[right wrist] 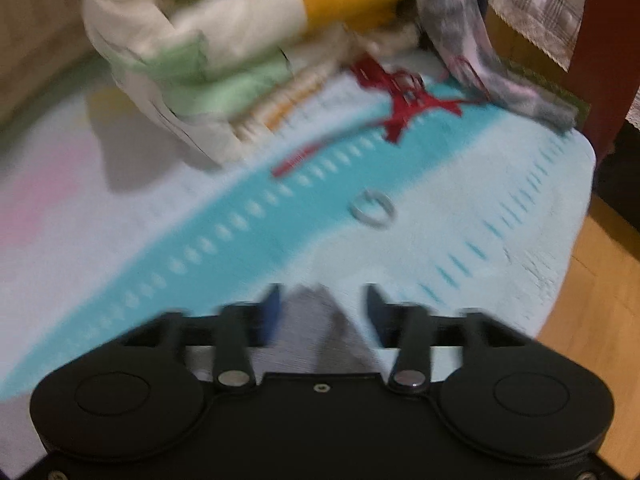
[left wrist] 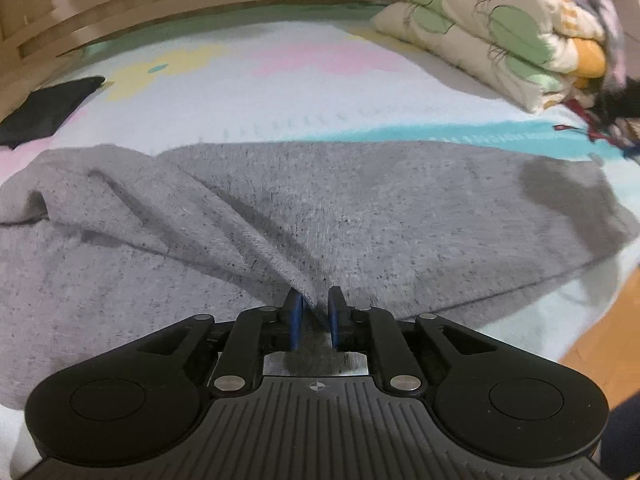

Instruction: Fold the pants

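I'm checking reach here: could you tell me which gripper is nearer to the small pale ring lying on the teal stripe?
Right. The right gripper faces the ring just ahead of its open fingers; the left gripper is over the grey pants, ring unseen there.

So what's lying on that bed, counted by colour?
Grey: 1, the pants, a fold of them between the fingers of the left gripper
Black: 1, dark cloth
Cream and green: 1, folded quilt
Red: 1, tangled strap
Pale: 1, small ring
Pink-grey: 1, patterned fabric
Total: 6
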Available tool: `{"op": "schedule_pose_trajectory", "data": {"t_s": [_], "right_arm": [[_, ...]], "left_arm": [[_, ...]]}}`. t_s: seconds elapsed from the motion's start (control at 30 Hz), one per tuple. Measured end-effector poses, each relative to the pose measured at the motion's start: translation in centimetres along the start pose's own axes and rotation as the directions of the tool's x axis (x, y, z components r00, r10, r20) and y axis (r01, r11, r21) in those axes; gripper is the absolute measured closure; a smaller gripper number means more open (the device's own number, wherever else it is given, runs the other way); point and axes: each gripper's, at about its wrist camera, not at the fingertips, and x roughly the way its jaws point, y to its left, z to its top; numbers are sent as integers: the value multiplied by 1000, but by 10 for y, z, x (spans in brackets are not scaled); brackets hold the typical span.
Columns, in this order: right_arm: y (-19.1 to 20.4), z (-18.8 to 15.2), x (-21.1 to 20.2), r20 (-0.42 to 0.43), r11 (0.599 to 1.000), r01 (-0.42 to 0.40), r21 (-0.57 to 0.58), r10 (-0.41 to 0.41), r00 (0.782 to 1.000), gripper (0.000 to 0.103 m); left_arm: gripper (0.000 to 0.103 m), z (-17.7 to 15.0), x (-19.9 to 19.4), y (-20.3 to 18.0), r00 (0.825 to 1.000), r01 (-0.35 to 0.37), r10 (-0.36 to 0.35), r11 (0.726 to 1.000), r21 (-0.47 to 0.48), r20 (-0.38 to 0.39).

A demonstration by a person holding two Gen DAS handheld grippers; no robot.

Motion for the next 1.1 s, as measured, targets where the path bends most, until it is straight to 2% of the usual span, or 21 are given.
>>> {"op": "schedule_pose_trajectory", "data": {"t_s": [0.03, 0.1, 0.2, 0.27, 0.33, 0.5, 0.6, 0.73, 0.8, 0.87, 0.9, 0.97, 1.03, 1.1], "right_arm": [[7, 0, -9, 28, 1000, -25, 3, 25, 999, 32], [28, -4, -27, 57, 996, -80, -29, 82, 995, 31], [71, -16, -48, 49, 978, -156, -139, 164, 985, 30], [102, -30, -60, 43, 955, -194, -224, 209, 977, 29], [137, -49, -73, 28, 915, -239, -326, 263, 964, 29], [221, -101, -96, -32, 762, -342, -550, 390, 920, 28], [267, -136, -105, -83, 634, -367, -681, 431, 898, 29], [311, -175, -115, -174, 473, -410, -780, 465, 868, 29], [330, -188, -117, -259, 404, -487, -775, 500, 827, 29], [343, -197, -118, -331, 359, -557, -748, 526, 783, 32], [350, -199, -117, -354, 355, -582, -731, 532, 769, 33], [358, -200, -117, -361, 379, -609, -697, 549, 754, 33], [365, -194, -115, -356, 409, -642, -648, 583, 730, 33], [374, -187, -112, -341, 430, -667, -609, 617, 709, 33]], "left_arm": [[89, 0, -6, 3, 1000, 9, -9, 1000, 8, 7], [89, 0, -16, 12, 1000, 7, -8, 1000, 10, 15], [89, 4, -23, 33, 1000, -16, 17, 1000, -26, 17], [89, 7, -25, 57, 999, -40, 40, 996, -77, 5], [89, 12, -26, 83, 997, -73, 71, 989, -125, -17], [89, 37, -18, 156, 985, -163, 149, 966, -199, -84], [90, 51, -12, 195, 966, -252, 230, 944, -214, -121], [90, 65, 5, 243, 944, -317, 284, 921, -228, -165], [90, 68, 12, 269, 934, -347, 308, 904, -249, -180], [90, 67, 22, 291, 925, -367, 320, 894, -258, -206], [90, 63, 25, 299, 922, -371, 320, 892, -257, -220], [90, 59, 33, 317, 914, -380, 314, 886, -268, -257], [90, 57, 39, 330, 928, -336, 261, 896, -290, -268], [90, 54, 38, 343, 941, -294, 211, 896, -334, -264]]}}
